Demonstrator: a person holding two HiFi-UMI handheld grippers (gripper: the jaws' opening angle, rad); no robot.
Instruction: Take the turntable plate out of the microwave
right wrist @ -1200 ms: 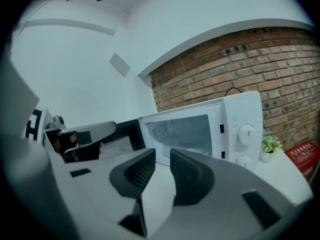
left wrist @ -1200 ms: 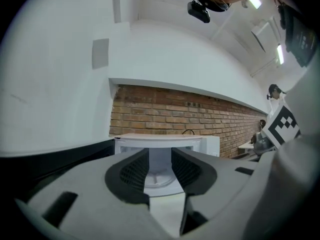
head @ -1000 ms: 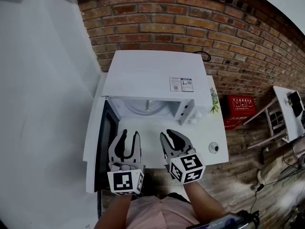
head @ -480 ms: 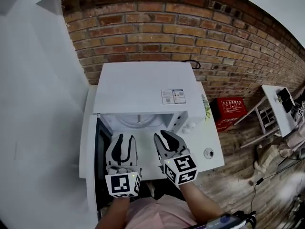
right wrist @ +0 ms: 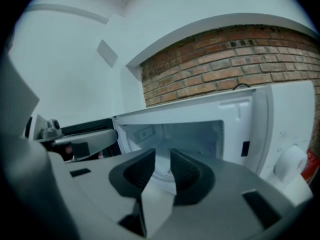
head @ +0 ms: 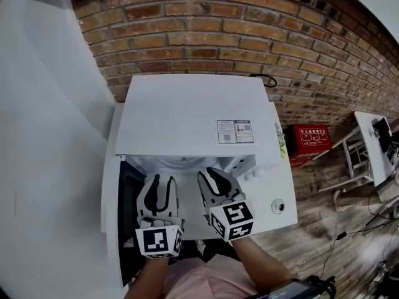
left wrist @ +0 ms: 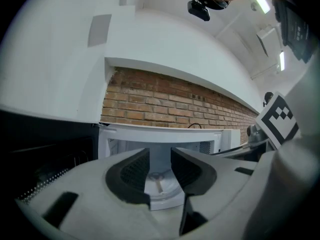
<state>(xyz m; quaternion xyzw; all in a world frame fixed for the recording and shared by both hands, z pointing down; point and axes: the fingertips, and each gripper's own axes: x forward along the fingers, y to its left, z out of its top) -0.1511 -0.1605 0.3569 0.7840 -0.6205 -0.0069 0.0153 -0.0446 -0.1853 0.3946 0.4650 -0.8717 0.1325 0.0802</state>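
**Head view.** A white box-shaped microwave oven (head: 187, 111) stands on a white tabletop (head: 274, 185) against a red brick wall (head: 249, 23). Its dark-lined door (head: 126, 217) is swung open to the left. A printed label (head: 234, 131) lies on the oven's top panel, and a black cable (head: 265, 78) loops behind it. A red box (head: 310, 136) sits on the floor to the right, well apart from the oven.

The round clear glass turntable plate (head: 181, 162) lies flat on the floor of the cavity, only its front arc visible under the top panel. The left gripper (head: 161, 184) and the right gripper (head: 209, 175) are held side by side at the mouth of the cavity, each carrying a marker cube. Neither touches the plate.

**Left gripper view.** The left gripper (left wrist: 160, 160) points level into the oven (left wrist: 160, 134). Its jaws stand a narrow gap apart with nothing between the pads. Through the gap the plate (left wrist: 159, 186) shows further in, a hub visible beneath its centre. The open door (left wrist: 45, 154) fills the left side.

**Right gripper view.** The right gripper (right wrist: 162, 165) tilts slightly downward toward the cavity (right wrist: 175, 134). Its jaws are likewise narrowly parted and hold nothing. White control knobs (right wrist: 290, 159) sit on the oven's right panel.
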